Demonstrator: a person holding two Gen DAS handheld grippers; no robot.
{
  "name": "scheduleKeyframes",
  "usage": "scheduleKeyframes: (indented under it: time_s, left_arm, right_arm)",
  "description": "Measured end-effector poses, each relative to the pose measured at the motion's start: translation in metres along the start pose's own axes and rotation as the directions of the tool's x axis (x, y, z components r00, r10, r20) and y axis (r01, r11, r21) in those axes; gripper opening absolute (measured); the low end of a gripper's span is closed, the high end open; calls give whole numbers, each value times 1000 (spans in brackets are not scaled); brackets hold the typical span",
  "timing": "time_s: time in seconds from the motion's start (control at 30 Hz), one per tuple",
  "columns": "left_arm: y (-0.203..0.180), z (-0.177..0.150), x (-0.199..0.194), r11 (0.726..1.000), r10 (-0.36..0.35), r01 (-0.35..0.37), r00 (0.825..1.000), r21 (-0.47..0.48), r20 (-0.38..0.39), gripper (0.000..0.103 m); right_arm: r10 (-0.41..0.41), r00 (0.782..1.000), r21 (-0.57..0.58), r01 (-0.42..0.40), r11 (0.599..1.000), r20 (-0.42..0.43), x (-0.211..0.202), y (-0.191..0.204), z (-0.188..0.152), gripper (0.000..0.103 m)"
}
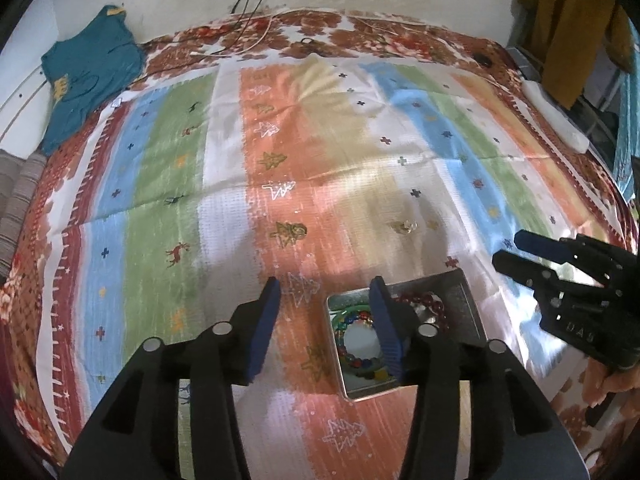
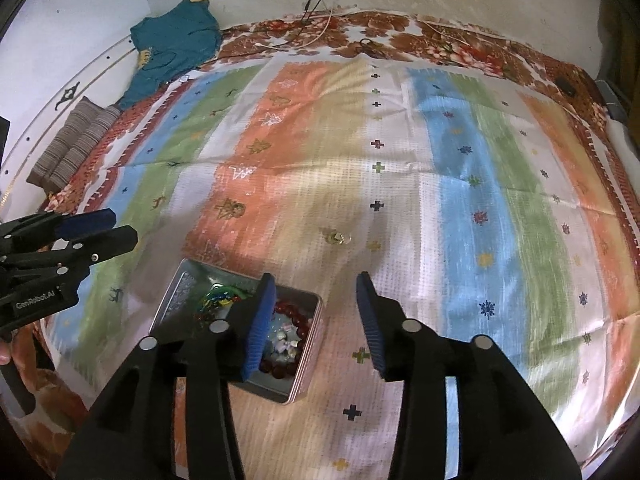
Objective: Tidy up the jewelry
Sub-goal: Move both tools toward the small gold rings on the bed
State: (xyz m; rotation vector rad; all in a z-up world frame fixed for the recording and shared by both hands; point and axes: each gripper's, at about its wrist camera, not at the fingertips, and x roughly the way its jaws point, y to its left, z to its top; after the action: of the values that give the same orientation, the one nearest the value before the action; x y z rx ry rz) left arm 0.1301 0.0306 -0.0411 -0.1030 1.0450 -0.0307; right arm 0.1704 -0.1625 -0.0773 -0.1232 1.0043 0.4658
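Note:
A silver metal tin (image 1: pixel 468 304) (image 2: pixel 180 292) lies on the striped cloth. It holds a multicoloured bead bracelet (image 1: pixel 352 354) (image 2: pixel 218 294) and a dark red bead bracelet (image 1: pixel 420 300) (image 2: pixel 298 322). A small gold ring (image 1: pixel 405 226) (image 2: pixel 338 237) lies on the cloth beyond the tin. My left gripper (image 1: pixel 326 286) is open and empty above the tin's left part; it also shows in the right wrist view (image 2: pixel 116 226). My right gripper (image 2: pixel 316 280) is open and empty just right of the tin; it also shows in the left wrist view (image 1: pixel 510 248).
The striped cloth (image 1: pixel 224 184) covers a bed with a floral red border. A teal shirt (image 1: pixel 86 76) (image 2: pixel 176 44) lies at the far left corner. Cables (image 1: pixel 256 36) run along the far edge. A striped cushion (image 2: pixel 68 148) sits at the left.

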Motion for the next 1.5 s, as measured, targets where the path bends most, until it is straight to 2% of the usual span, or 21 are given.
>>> scheduleKeyframes:
  time_s: [0.13,0.3,0.43,0.57,0.77,1.27,1.4,1.5]
  left_arm:
    - [7,7,13,999,10,-11,1000,-44,-11,48]
    - [9,17,31,997,59,-60,998,-44,-29,49]
    - [13,25,49,996,59,-62,997,-60,-51,52]
    - [12,32,65,996,71,-75,995,-50,-72,52]
    - [11,42,77,996,77,-80,993,-36,-84,54]
    - [12,54,116,997,73,-77,986,-19,-148,56]
    - [10,57,125,997,80,-82,984,-2,-160,56]
    - [10,59,131,997,82,-83,982,1,-168,57]
  right_arm:
    - [-11,1000,-6,11,1000,-15,9,1,3,46]
    - [-33,999,-7,33,999,-21,19,2,7,52]
    - [-44,998,-20,43,999,-49,32,-2,13,56]
    - [-54,996,12,55,998,-75,45,-13,18,56]
    - [-58,994,-2,58,998,-87,58,-13,22,60]
    - [-51,989,24,54,998,-140,97,-22,32,60]
    - [-17,987,57,26,998,-158,108,-26,31,60]
    - [-22,985,28,28,999,-172,115,-22,32,60]
